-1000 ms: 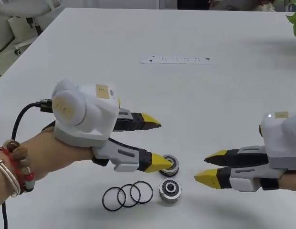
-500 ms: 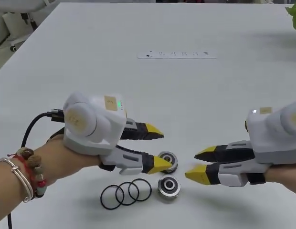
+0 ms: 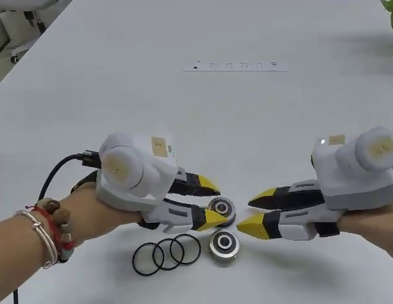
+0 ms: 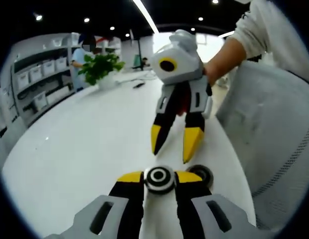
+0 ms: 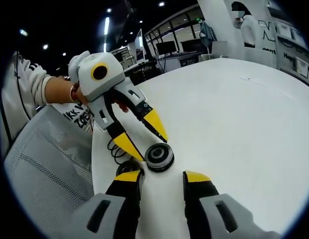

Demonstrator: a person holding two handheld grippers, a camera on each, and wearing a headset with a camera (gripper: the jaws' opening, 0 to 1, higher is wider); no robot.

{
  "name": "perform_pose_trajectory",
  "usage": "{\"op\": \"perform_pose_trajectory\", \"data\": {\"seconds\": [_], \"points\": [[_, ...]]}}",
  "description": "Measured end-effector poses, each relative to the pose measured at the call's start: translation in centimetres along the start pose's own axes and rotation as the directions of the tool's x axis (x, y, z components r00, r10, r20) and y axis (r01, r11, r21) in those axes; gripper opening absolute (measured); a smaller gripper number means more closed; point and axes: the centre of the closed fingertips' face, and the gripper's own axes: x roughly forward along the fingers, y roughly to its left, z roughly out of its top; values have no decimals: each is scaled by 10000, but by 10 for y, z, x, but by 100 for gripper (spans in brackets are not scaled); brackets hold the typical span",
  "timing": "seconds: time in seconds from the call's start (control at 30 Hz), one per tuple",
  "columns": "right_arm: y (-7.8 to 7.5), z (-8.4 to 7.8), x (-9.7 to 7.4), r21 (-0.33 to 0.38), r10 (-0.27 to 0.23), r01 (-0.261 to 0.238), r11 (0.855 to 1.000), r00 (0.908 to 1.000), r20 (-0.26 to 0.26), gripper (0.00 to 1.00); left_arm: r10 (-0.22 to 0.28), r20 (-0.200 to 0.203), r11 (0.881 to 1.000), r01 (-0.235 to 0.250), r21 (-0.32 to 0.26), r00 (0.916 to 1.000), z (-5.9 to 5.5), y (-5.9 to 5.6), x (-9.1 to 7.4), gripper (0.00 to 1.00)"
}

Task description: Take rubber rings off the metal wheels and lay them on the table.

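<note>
**Left gripper (image 3: 213, 202) clamped on far wheel (image 3: 220, 208), right gripper (image 3: 249, 214) parted**

White table (image 3: 184, 126) under everything. Both grippers low toward its near edge, tips facing, close but apart. Left jaws pressed against either side of the far wheel, flat on the surface. Right jaws narrowly parted, holding nothing, aimed at that same wheel. Power strip (image 3: 234, 66) well beyond, toward the far edge. Near wheel (image 3: 224, 244) just beside the far one, closer to the near edge, untouched. Three black rubber rings (image 3: 168, 254) overlapping in a row, just beside the near wheel, on its left.
</note>
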Motion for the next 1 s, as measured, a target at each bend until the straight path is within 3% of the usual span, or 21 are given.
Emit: {"op": "perform_pose_trajectory", "data": {"seconds": [0.37, 0.77, 1.0], "points": [[3, 3, 10, -283, 173, -174, 9994, 9998, -31, 26, 18, 113, 9997, -15, -242, 9999, -3, 2, 3, 17], [6, 6, 14, -387, 276, -276, 9989, 9996, -16, 24, 28, 310, 9996, -20, -290, 9995, -5, 0, 3, 15], [5, 5, 18, -800, 259, -273, 9964, 9995, -191, 20, 86, 395, 9996, -75, -265, 9992, -4, 0, 3, 15]]}}
